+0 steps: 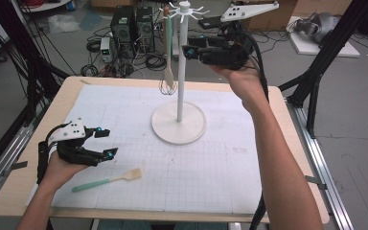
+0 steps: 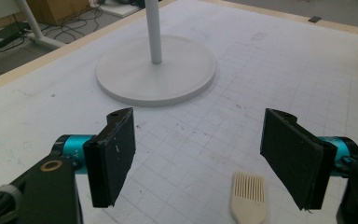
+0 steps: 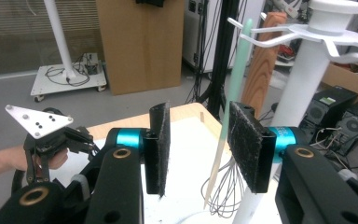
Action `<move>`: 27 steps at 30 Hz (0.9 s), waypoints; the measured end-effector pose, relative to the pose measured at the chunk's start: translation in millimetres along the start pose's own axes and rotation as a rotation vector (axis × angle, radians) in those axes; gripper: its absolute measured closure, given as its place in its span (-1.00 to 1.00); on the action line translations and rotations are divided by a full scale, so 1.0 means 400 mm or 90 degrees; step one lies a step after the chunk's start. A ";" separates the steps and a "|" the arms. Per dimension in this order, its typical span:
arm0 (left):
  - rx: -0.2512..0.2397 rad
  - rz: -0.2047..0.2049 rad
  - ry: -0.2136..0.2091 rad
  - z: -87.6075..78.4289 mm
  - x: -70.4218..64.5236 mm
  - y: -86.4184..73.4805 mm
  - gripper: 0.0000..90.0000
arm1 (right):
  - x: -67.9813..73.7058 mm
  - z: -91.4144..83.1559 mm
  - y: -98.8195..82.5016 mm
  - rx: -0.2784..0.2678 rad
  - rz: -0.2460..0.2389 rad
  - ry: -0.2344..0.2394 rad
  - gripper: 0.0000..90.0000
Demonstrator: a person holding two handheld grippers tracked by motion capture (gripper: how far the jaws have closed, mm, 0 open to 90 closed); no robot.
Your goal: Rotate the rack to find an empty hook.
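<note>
Right gripper [image 3: 198, 149] hanging part-open beside whisk [image 3: 228, 112] on rack [image 1: 179, 72] (nothing gripped); left gripper [image 2: 205, 158] resting wide open above brush [image 2: 248, 193].

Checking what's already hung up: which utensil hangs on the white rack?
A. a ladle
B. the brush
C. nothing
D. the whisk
D: the whisk hangs by its mint handle from a hook of the rack, its wire head above the base, while the brush lies flat on the mat near the left gripper.
</note>
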State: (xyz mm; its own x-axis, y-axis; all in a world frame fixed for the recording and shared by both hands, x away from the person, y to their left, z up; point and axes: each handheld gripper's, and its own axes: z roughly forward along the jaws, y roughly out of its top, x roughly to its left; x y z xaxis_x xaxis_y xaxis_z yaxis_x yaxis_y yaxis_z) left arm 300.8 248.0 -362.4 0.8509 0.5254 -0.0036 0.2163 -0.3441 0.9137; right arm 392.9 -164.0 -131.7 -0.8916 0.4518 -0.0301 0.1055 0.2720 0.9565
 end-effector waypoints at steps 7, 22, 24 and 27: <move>-0.002 -0.002 0.001 -0.001 0.001 -0.001 -0.40 | -0.010 -0.002 -0.027 0.001 0.015 -0.004 0.28; 0.004 -0.002 0.003 -0.001 0.001 -0.004 -0.40 | -0.004 -0.008 -0.090 0.007 0.036 -0.002 0.11; 0.004 -0.003 0.004 -0.001 0.001 -0.004 -0.40 | -0.005 -0.008 -0.100 0.010 0.038 -0.004 0.08; 0.005 -0.002 0.004 -0.002 0.002 -0.004 -0.40 | -0.003 -0.009 -0.121 0.008 0.045 -0.004 0.04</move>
State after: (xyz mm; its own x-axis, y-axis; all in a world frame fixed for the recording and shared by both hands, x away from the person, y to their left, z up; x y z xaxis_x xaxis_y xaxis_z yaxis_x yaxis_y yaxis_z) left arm 300.8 249.5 -363.5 0.8469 0.5318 -0.0031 0.2225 -0.3491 0.9103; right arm 387.4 -180.7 -176.9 -0.8791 0.4754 0.0355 0.1735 0.2497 0.9527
